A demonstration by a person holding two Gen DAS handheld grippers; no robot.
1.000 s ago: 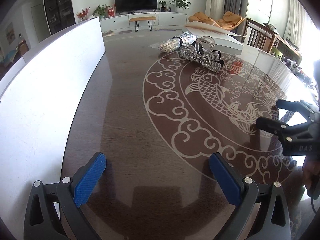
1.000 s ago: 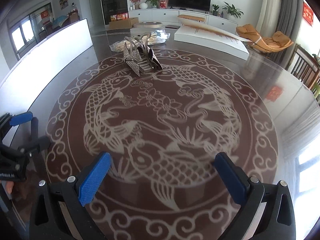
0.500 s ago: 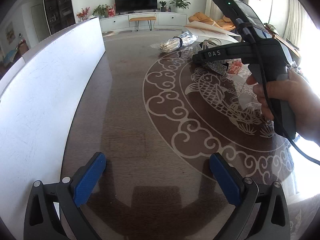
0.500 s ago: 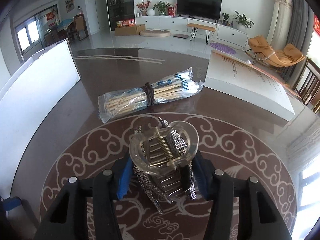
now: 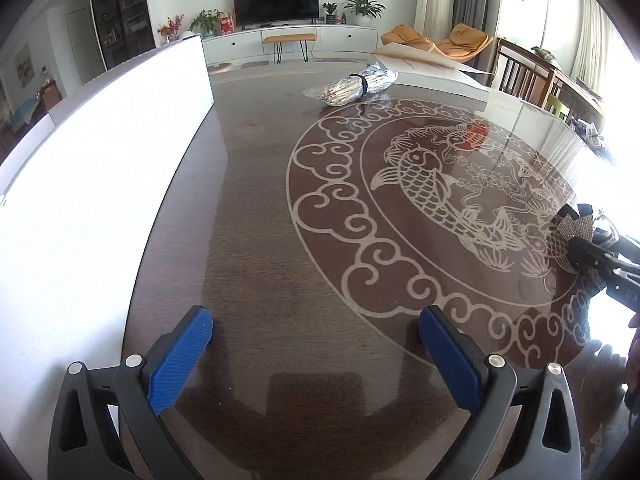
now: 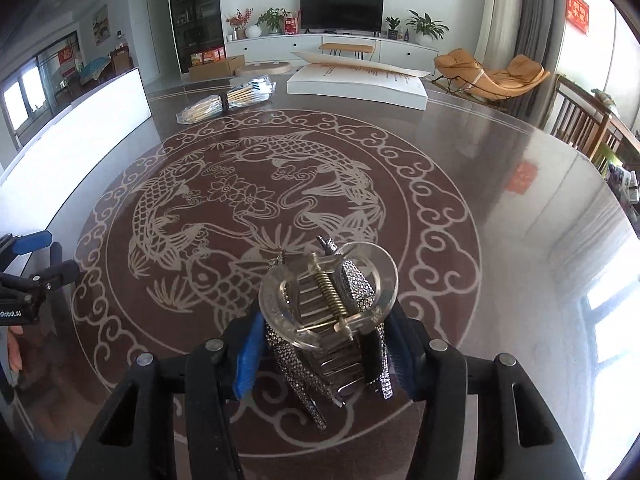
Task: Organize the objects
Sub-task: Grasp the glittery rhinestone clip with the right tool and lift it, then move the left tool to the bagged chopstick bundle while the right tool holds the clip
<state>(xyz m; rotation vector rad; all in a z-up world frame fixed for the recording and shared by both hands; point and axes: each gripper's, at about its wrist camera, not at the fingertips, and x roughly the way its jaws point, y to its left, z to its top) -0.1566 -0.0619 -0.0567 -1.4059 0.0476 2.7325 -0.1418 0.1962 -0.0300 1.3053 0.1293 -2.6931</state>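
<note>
Right wrist: clear, rhinestone-studded hair claw [image 6: 330, 312] between blue ribbed jaws.

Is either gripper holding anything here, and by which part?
The right gripper is shut on the rhinestone bow hair claw, its pads pinching the lower body from both sides, below the clear handles and spring. The left gripper is open and holds nothing.

Hair clip [image 6: 328, 312]: lower centre of frame, between the right hand-held gripper [image 6: 324, 354] pads [image 6: 249, 354].
Chopstick packet [image 6: 228, 98]: upper left, on the worktop [image 6: 500, 184].
Book [image 6: 356, 82]: right of the packet.
</note>
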